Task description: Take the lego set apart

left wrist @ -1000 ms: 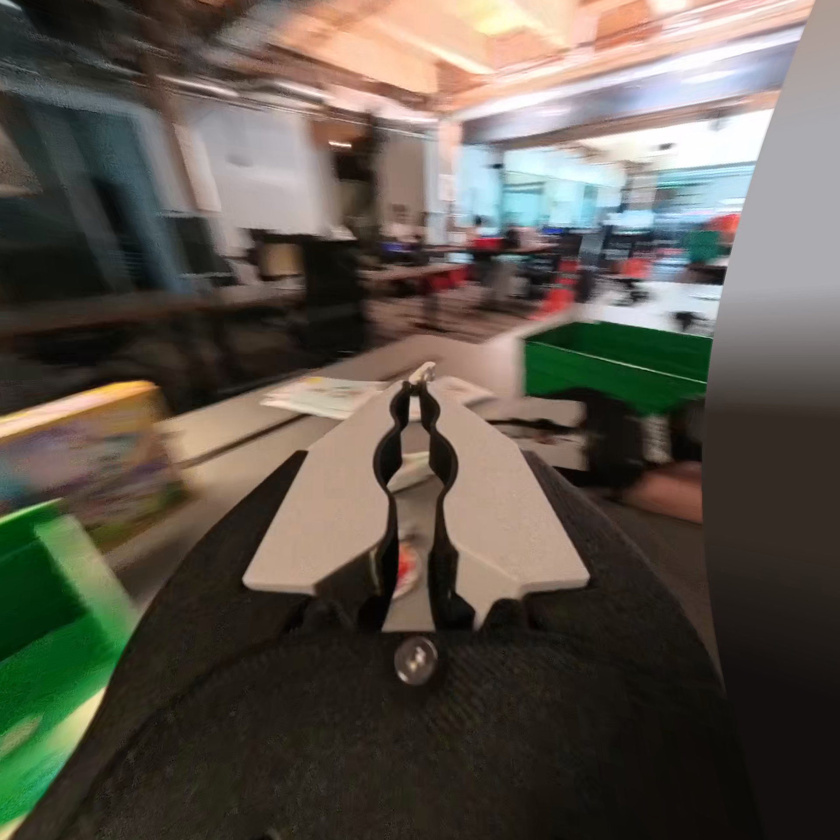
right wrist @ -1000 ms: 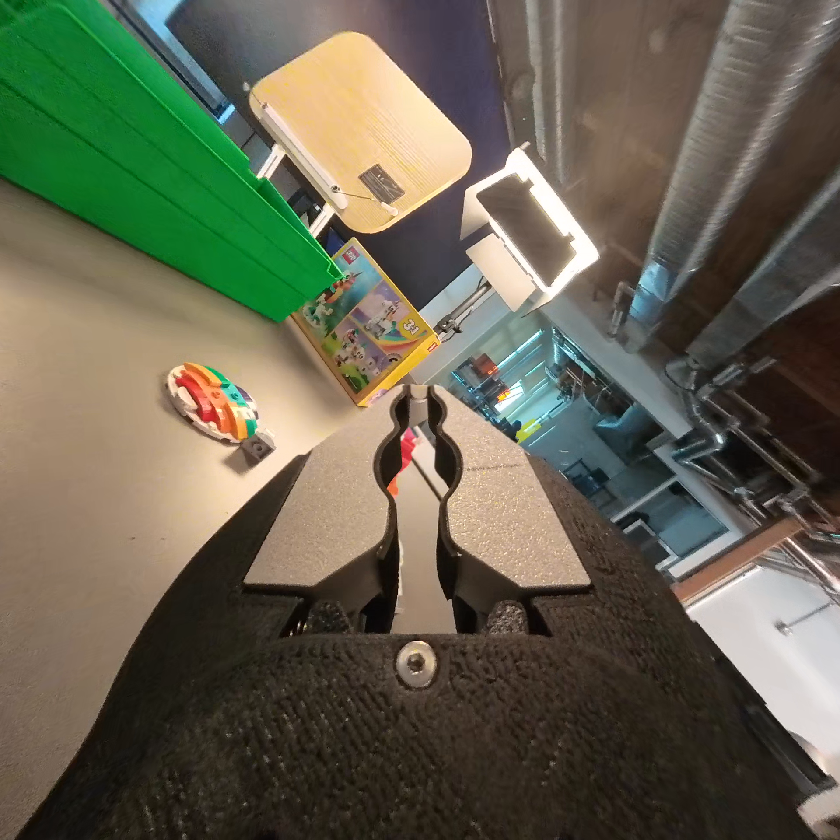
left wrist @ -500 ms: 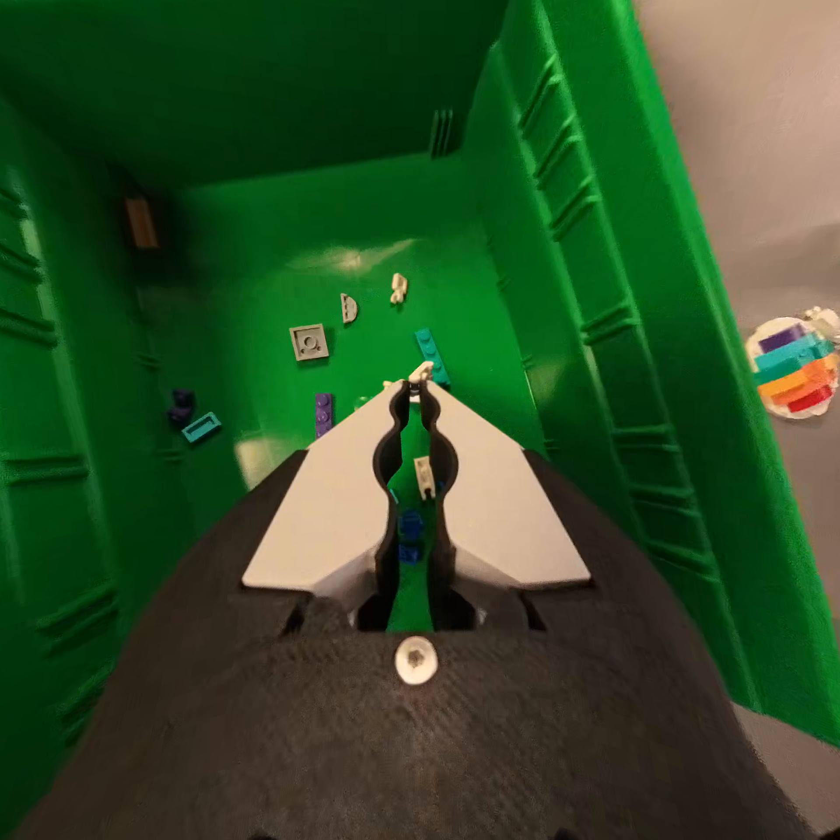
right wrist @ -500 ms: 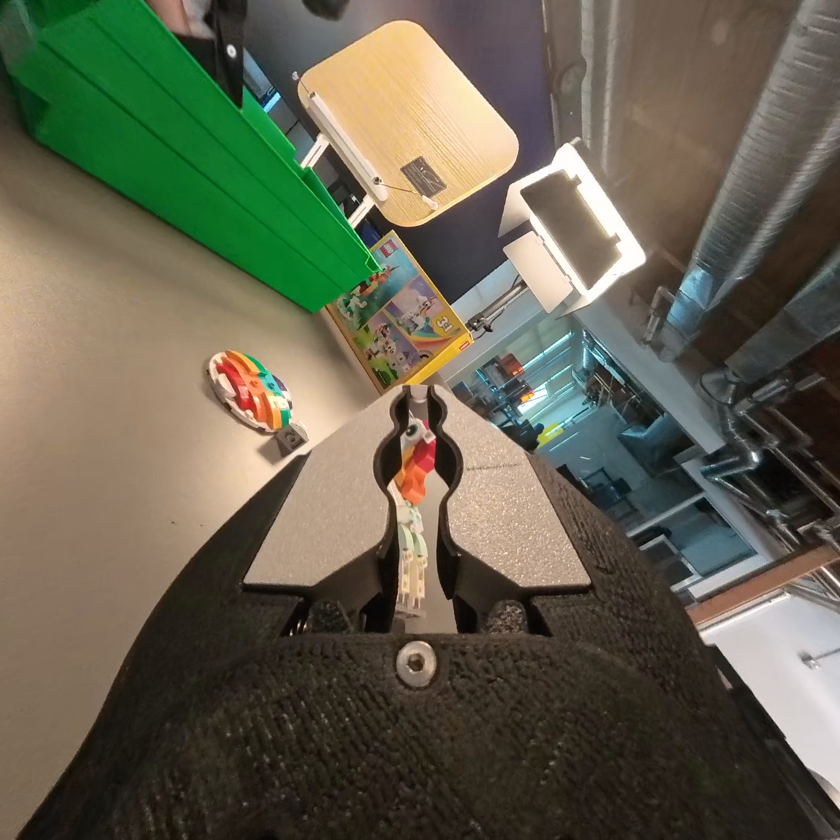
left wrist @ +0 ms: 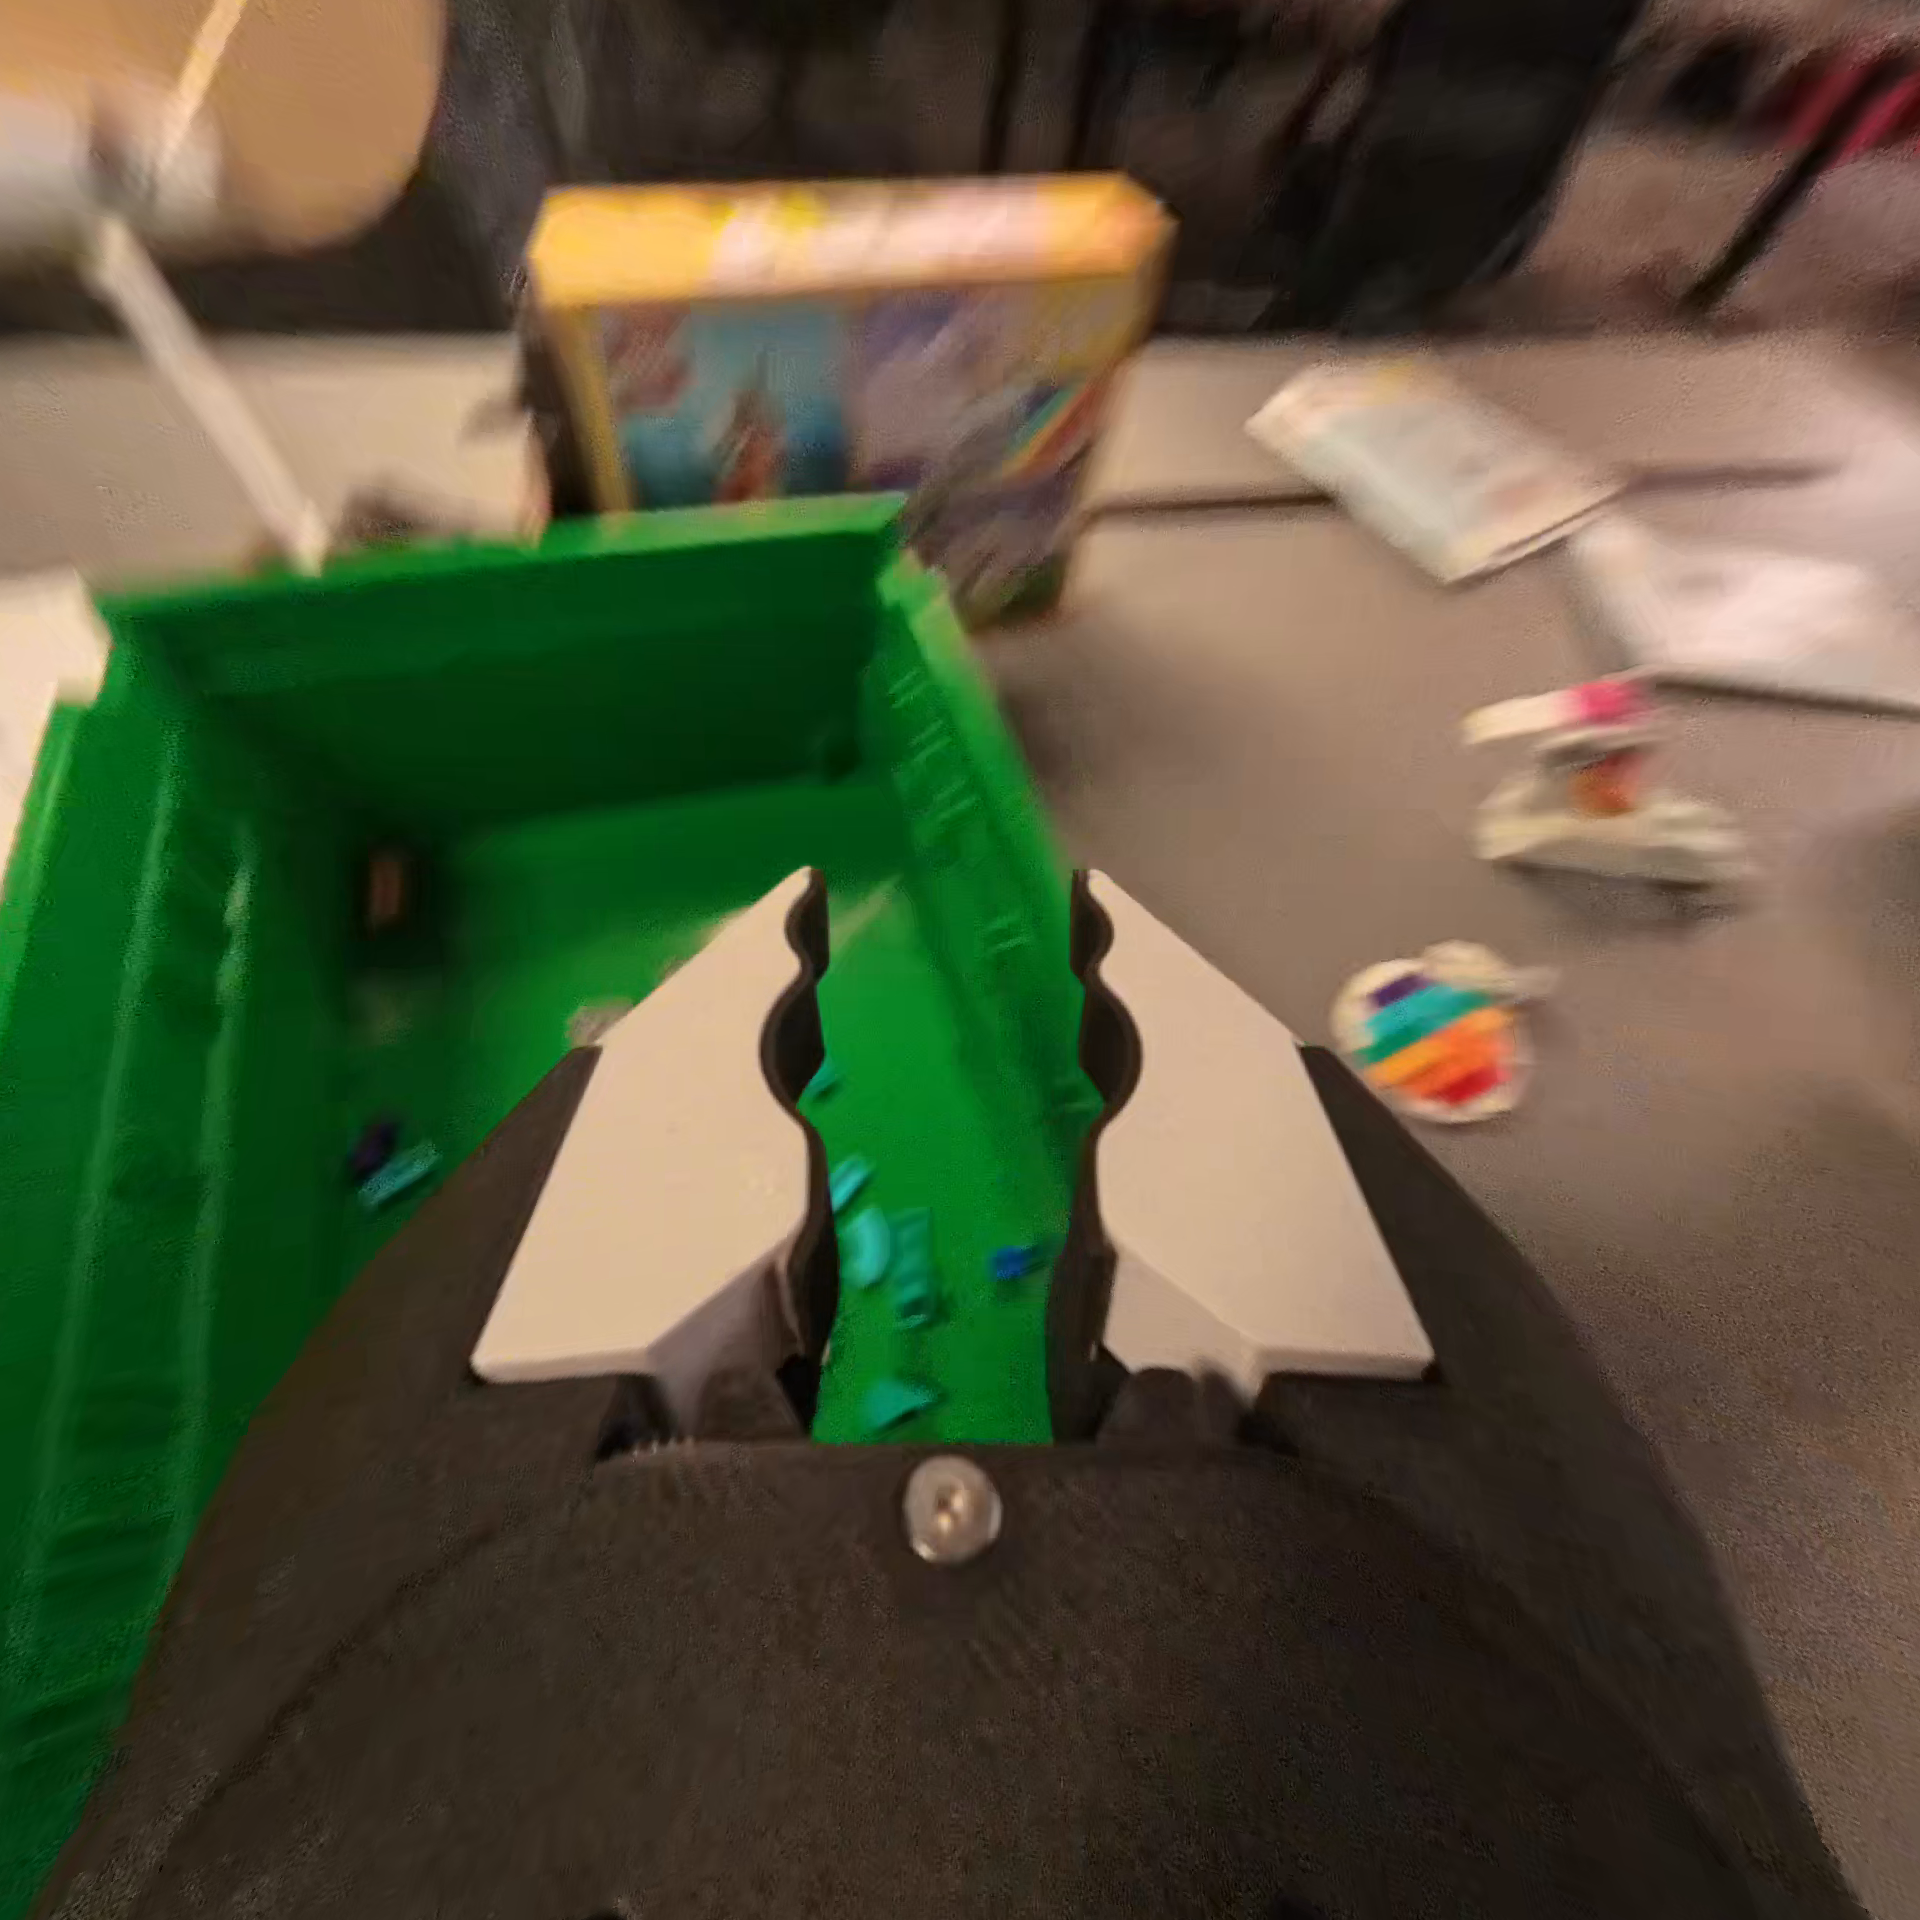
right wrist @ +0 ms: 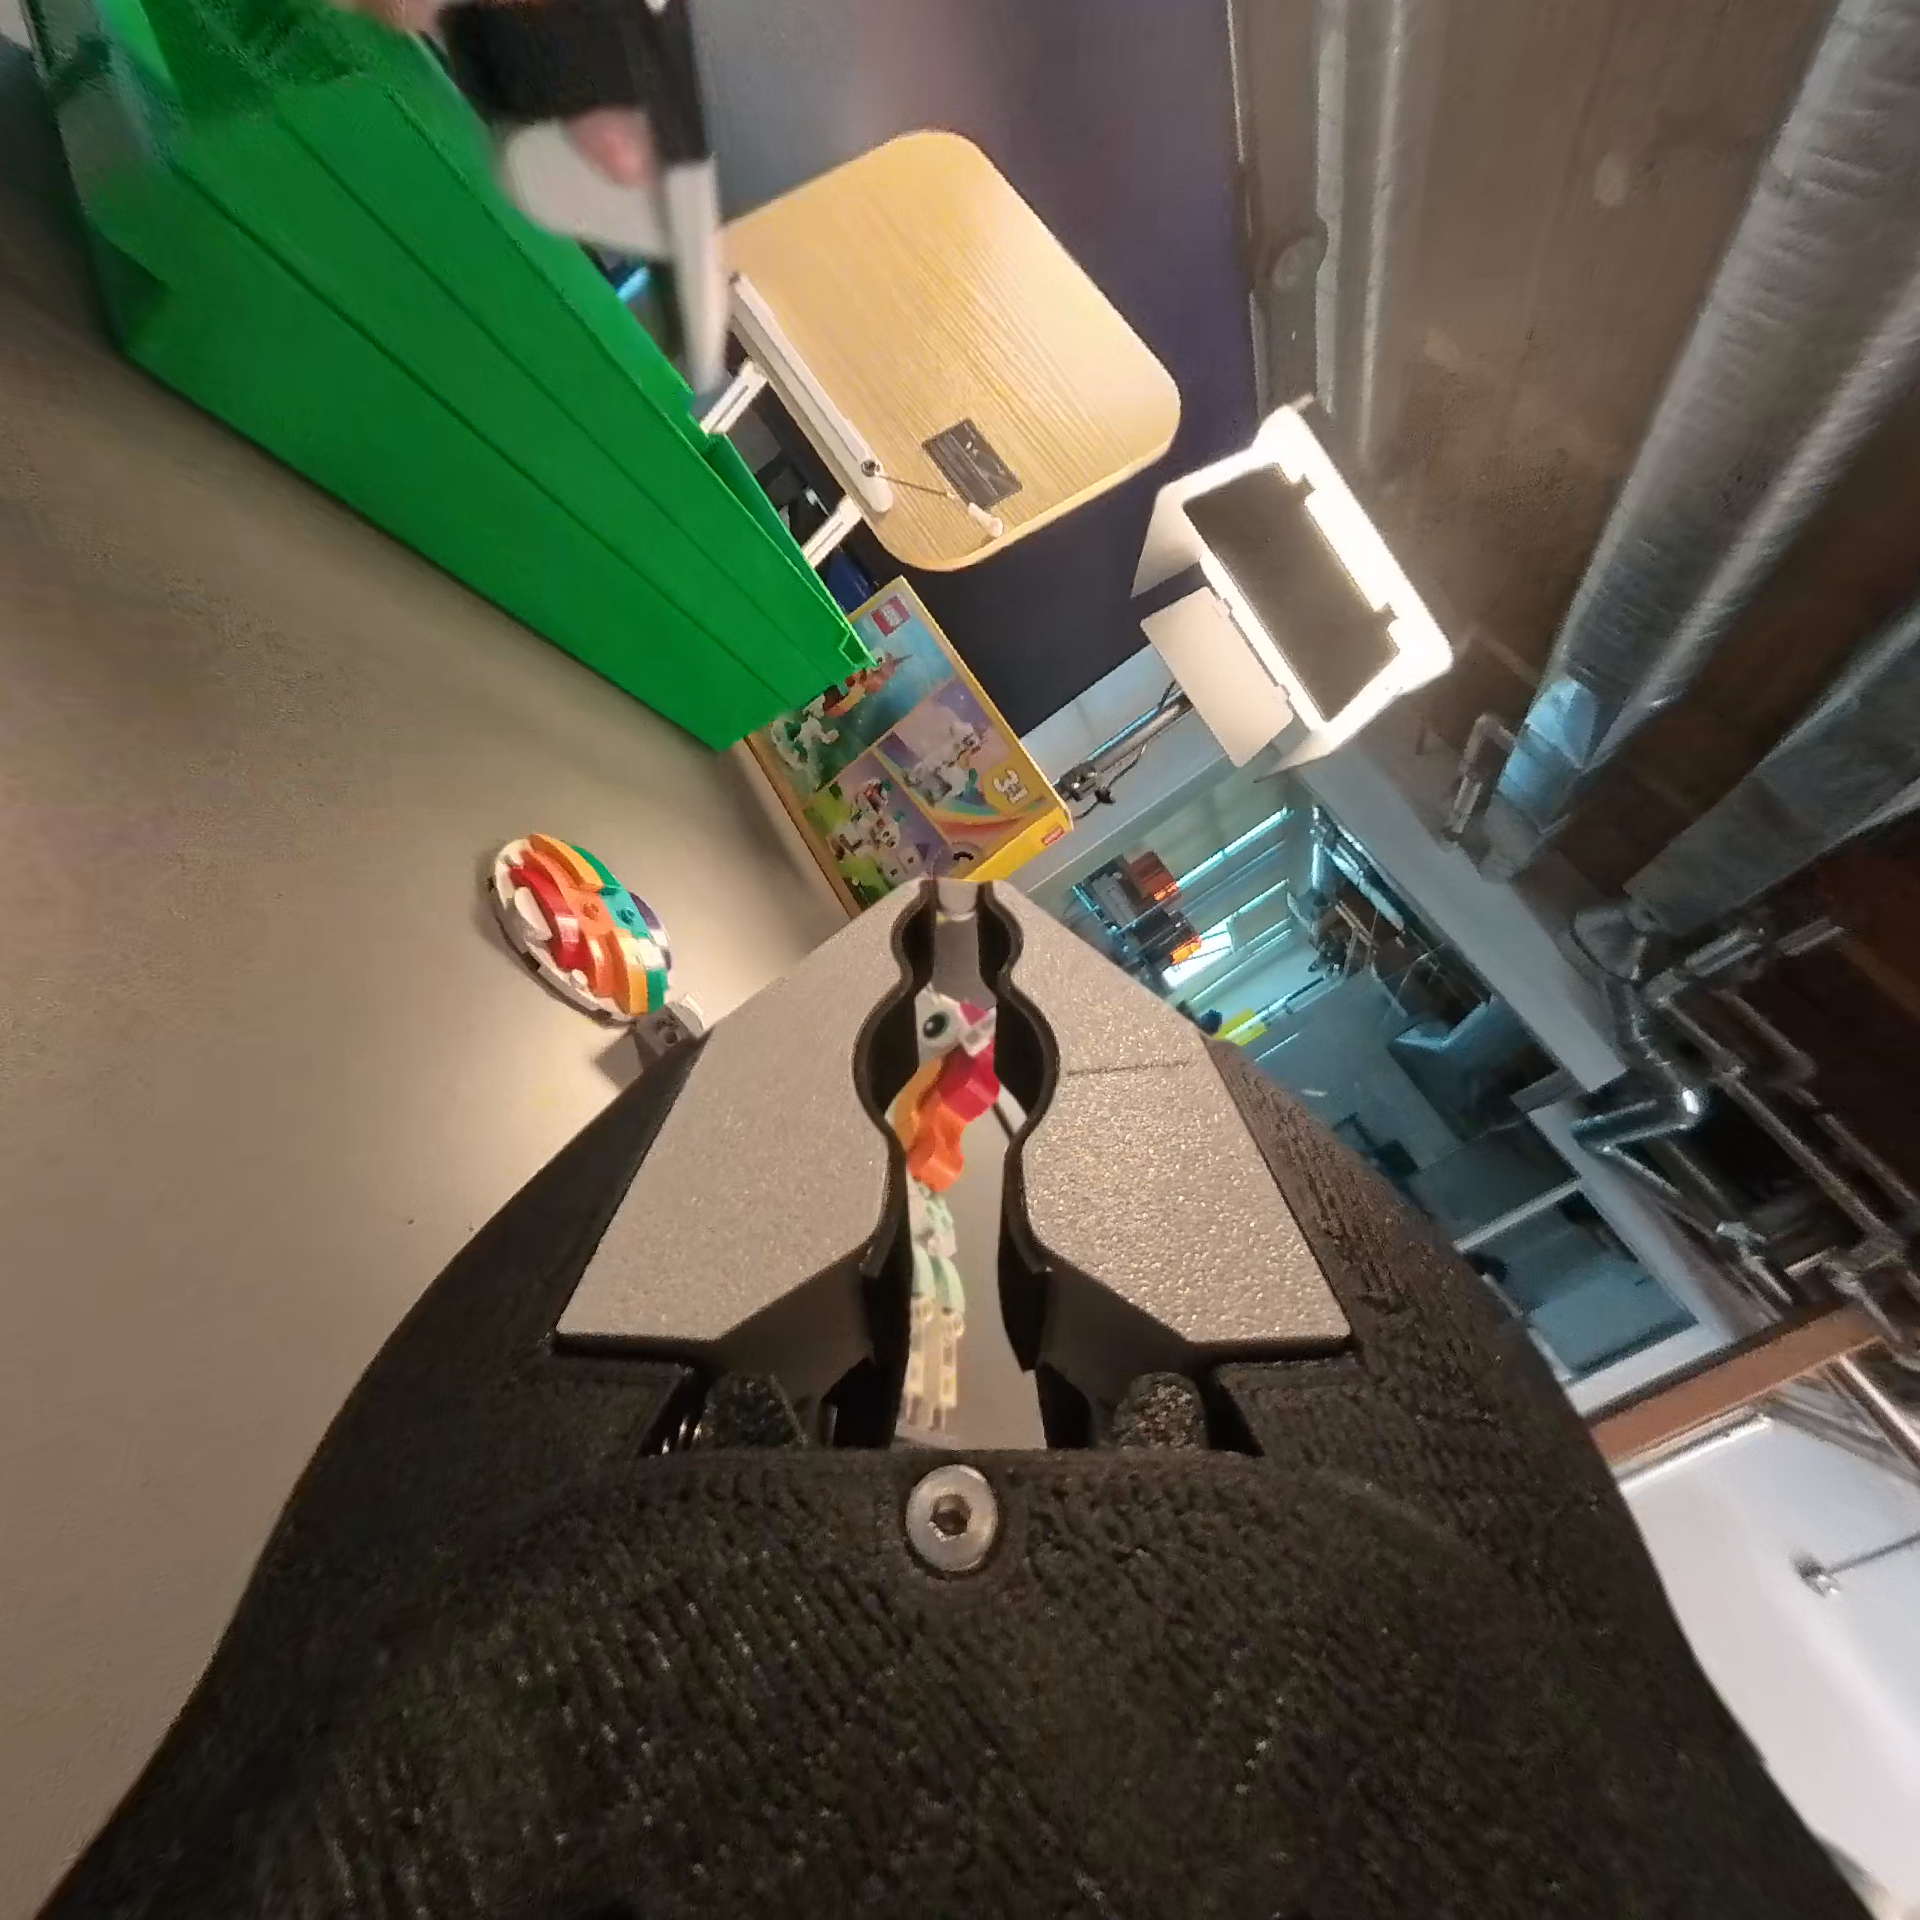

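The left gripper (left wrist: 948,894) is spread wide with nothing between its fingers, hanging over the near right part of an open green bin (left wrist: 499,665). On the bin floor below lie loose lego pieces (left wrist: 883,1247), mostly teal with one blue, and a few more sit at the left side, too blurred to tell apart. The right gripper (right wrist: 958,902) is pressed together on a small white stud at its tips, and a lego figure (right wrist: 940,1122) with a white head, red and orange middle and pale green lower parts hangs in the gap between its fingers. On the grey table (right wrist: 208,935) just beside the bin lies a round rainbow lego piece (right wrist: 580,935), with a small grey brick (right wrist: 665,1034) touching its edge. Beyond the bin stands the yellow-edged lego box (right wrist: 914,769). In the left wrist view another partly built white model (left wrist: 1600,800) rests farther off, near some booklets (left wrist: 1434,478).
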{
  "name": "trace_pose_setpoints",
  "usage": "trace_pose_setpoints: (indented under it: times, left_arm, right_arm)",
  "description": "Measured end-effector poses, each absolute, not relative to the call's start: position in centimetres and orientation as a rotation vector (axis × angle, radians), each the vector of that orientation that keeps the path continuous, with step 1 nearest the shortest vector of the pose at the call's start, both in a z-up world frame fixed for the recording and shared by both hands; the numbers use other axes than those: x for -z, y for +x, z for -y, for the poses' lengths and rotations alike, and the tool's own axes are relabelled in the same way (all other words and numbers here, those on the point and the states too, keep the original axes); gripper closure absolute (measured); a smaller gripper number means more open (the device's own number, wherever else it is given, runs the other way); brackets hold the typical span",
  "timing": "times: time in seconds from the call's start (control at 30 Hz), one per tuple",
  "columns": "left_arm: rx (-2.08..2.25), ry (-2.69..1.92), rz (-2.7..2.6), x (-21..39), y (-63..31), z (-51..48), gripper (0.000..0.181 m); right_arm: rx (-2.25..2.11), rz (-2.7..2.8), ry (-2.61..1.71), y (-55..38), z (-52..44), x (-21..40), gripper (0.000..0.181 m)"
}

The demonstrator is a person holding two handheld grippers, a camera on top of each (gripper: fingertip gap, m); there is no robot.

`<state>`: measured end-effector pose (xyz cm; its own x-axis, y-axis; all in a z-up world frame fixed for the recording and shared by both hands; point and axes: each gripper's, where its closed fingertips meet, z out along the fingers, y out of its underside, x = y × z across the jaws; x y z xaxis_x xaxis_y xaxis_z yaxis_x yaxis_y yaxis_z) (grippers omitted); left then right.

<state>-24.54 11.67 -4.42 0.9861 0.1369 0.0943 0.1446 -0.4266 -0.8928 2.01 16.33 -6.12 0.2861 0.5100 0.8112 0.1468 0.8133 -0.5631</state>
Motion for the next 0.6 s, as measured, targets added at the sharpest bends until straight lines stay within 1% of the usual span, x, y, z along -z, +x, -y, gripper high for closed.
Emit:
trace_pose_setpoints:
  times: [0.07, 0.13, 0.2, 0.27, 0.37, 0.5, 0.53, 0.6]
  left_arm:
    - [0.07, -1.86, -0.005, 0.7, -18.3, -11.4, 0.136]
    - [0.17, -1.791, -0.247, -0.5, -11.1, -10.8, 0.143]
    - [0.226, -1.786, -0.452, 0.6, -5.5, -10.4, 0.153]
    - [0.272, -1.797, -0.572, 2.4, -1.9, -10.4, 0.156]
    - [0.459, -1.84, -0.62, 4.6, 1.7, -10.6, 0.158]
    - [0.604, -1.892, -0.598, 5.7, 2.8, -10.8, 0.158]
    - [0.661, -1.888, -0.591, 5.5, 2.9, -10.6, 0.16]
    - [0.811, -1.858, -0.599, 4.9, 3.5, -9.8, 0.177]
  right_arm:
    - [-0.247, 1.285, -0.567, 1.9, -15.5, 6.0, 0.175]
    - [-0.234, 1.303, -0.516, 1.6, -14.6, 6.0, 0.175]
    - [-0.231, 1.322, -0.468, 1.4, -13.5, 6.0, 0.175]
    - [-0.21, 1.335, -0.418, 1.3, -12.7, 6.0, 0.176]
    - [-0.197, 1.343, -0.348, 1.2, -11.4, 5.8, 0.176]
    - [-0.237, 1.317, -0.282, 1.7, -9.9, 4.9, 0.176]
    - [-0.245, 1.31, -0.271, 1.8, -9.6, 4.7, 0.175]
    - [-0.26, 1.293, -0.252, 2.0, -9.1, 4.2, 0.176]
